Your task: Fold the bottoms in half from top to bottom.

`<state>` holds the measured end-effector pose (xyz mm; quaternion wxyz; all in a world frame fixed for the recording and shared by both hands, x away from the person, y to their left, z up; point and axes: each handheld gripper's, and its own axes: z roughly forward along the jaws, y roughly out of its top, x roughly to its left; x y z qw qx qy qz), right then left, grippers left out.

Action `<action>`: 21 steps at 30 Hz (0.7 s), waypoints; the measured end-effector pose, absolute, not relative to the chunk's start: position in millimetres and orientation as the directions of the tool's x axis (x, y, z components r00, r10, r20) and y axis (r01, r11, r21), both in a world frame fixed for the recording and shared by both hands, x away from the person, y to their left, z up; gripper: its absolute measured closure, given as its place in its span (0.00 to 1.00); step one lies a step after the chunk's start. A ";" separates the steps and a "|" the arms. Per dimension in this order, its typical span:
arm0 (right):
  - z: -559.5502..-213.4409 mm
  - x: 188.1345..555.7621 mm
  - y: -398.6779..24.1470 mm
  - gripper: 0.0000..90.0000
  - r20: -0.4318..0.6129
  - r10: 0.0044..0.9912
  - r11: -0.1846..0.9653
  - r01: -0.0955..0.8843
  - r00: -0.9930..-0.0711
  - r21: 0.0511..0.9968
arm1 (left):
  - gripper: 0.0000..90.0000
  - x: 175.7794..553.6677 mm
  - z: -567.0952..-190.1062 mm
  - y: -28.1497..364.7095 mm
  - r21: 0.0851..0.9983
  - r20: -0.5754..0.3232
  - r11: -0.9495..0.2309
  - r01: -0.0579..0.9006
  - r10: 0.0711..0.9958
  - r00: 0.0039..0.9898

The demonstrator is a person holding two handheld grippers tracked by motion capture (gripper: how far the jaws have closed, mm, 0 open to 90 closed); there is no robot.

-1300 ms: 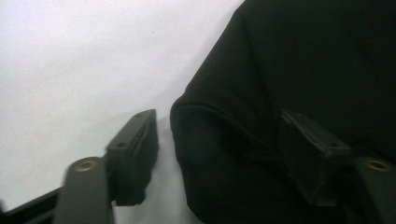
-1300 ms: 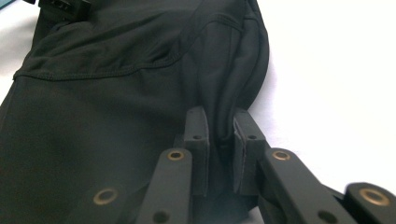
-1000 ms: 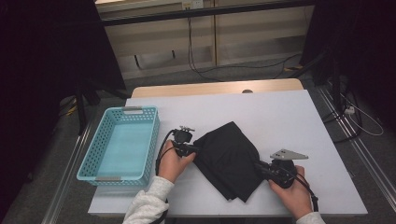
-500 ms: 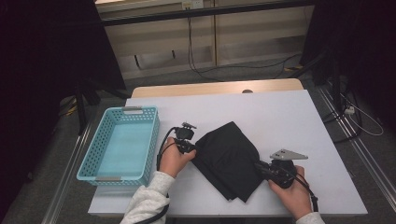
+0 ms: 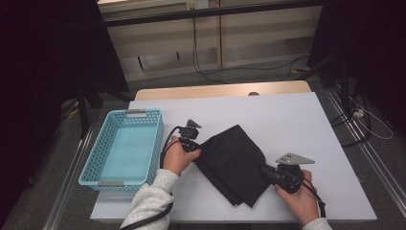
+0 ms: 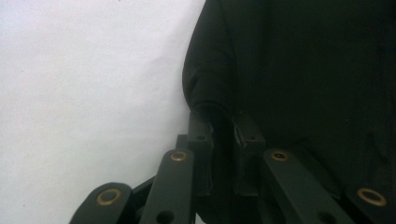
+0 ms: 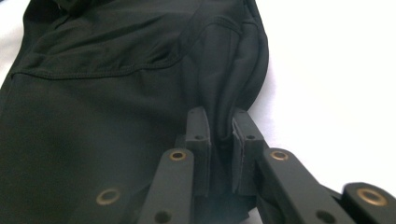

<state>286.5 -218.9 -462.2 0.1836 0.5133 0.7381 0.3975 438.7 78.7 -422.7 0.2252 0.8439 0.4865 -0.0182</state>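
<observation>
The left hand-held gripper pinches the near-left edge of a folded black garment lying on the white counter, its jaws having just closed on a rolled hem, as the left gripper view shows. The right hand-held gripper is pressed together on the cloth's opposite edge, a fold of fabric caught between its pads in the right gripper view. Gripping the garment at two opposite sides appears meant to let the person lift or fold it evenly without it sagging or bunching. The cloth rests flat near the middle of the counter, between both hands. To its left, apart from the garment, stands a light-blue plastic basket, which holds nothing; it is probably where the garment is bound.
</observation>
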 end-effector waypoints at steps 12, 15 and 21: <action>-458.4 285.1 -216.9 0.89 0.140 0.900 0.148 0.591 -0.413 0.793 | 0.89 445.3 -408.4 80.2 0.310 -0.244 -0.445 0.840 0.817 0.523; -458.5 285.0 -214.5 0.89 0.140 0.898 0.151 0.590 -0.418 0.793 | 0.89 447.3 -406.9 81.1 0.301 -0.242 -0.451 0.840 0.816 0.524; -456.5 285.1 -211.8 0.90 0.135 0.897 0.149 0.576 -0.422 0.804 | 0.89 449.6 -402.0 82.0 0.275 -0.239 -0.463 0.842 0.816 0.527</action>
